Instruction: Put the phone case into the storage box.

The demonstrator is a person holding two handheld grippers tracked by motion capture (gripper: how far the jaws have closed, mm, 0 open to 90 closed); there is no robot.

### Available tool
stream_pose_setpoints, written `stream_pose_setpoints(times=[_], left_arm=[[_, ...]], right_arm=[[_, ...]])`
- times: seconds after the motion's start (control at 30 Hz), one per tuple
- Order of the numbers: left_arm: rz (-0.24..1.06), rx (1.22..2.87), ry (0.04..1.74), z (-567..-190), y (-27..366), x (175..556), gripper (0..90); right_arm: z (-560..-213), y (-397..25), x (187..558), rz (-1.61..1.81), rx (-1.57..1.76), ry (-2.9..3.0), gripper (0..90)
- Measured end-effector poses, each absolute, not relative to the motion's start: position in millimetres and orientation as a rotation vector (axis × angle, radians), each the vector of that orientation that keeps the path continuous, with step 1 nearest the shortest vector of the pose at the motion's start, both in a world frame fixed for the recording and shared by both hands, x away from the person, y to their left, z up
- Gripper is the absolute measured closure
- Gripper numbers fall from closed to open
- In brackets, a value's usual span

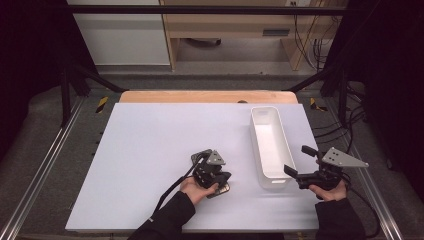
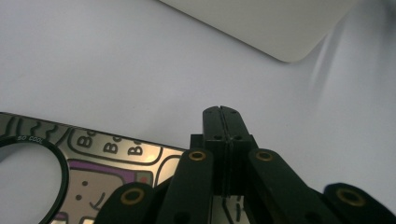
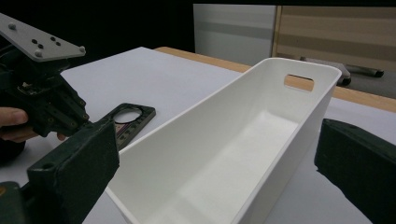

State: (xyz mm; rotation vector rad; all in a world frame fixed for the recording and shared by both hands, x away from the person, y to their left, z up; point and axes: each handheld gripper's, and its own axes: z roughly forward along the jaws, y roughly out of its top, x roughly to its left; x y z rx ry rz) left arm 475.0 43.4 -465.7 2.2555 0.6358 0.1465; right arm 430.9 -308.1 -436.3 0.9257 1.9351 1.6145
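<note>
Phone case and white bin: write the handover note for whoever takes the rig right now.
Left gripper: jaws closed, low over the phone case; whether it pinches the case cannot be told.
Right gripper: open, jaws straddling the near end of the white bin, holding nothing.
Case lies flat on the table, left of the bin and apart from it.
Done: nothing in the bin yet.
Left, probably: grip the case and move it into the bin.

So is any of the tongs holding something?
The left tongs are shut over the phone case's edge; whether they pinch it can't be told. The right tongs are open, astride the white bin's near end.
</note>
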Motion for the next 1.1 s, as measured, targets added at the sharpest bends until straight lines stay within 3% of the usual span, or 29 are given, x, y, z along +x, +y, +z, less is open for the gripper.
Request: stream_pose_setpoints(times=[1.1], left_arm=[[0.173,2.431,0.589,-470.2,25.6,474.3,89.6]], right_arm=[[-436.8,-307.6,431.3,1.606,0.928,1.947,0.6]])
